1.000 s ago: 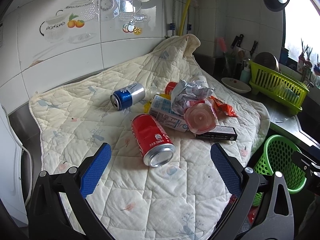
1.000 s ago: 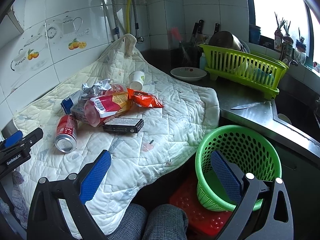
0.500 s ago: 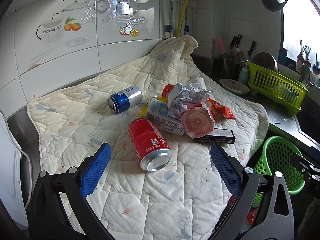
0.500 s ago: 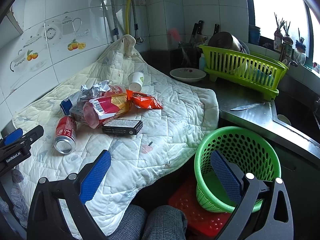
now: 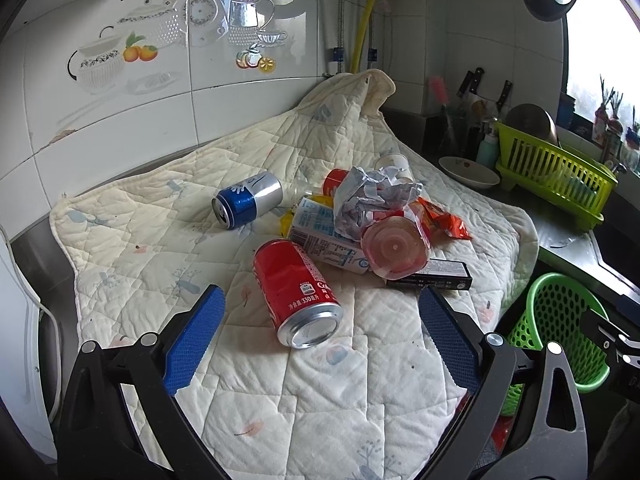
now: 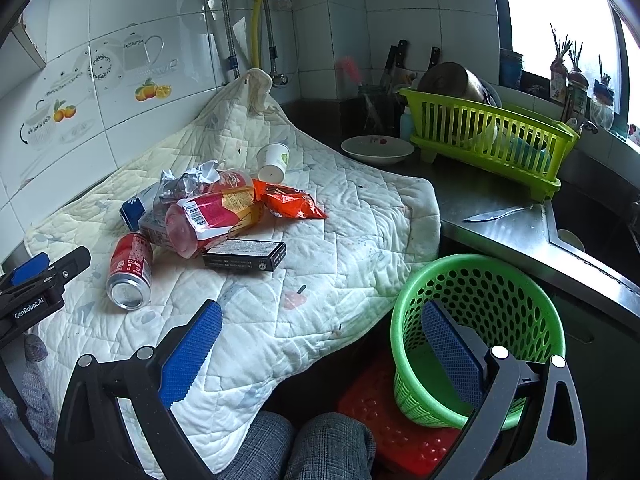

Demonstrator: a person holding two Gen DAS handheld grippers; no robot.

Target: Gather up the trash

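Note:
Trash lies in a heap on a quilted cream cloth (image 5: 168,248). A red cola can (image 5: 298,292) (image 6: 130,270) lies on its side just beyond my open left gripper (image 5: 320,336). Behind it are a blue can (image 5: 248,200), a milk carton (image 5: 320,236), crumpled foil paper (image 5: 372,200), a pink-lidded tub (image 5: 394,246) (image 6: 212,218), a black box (image 5: 436,274) (image 6: 245,255), an orange wrapper (image 6: 292,202) and a paper cup (image 6: 273,162). My right gripper (image 6: 320,344) is open and empty, between the cloth's edge and a green perforated basket (image 6: 480,304) (image 5: 560,320).
A steel counter (image 6: 512,232) holds a white dish (image 6: 378,150), a knife (image 6: 498,213) and a lime dish rack (image 6: 488,136). A sink (image 6: 592,224) lies at the right. A red stool (image 6: 396,432) and a person's knees (image 6: 304,448) are below.
The left gripper has drawn back and shifted slightly, so the red can and the heap sit a little farther away. The right view is nearly unchanged.

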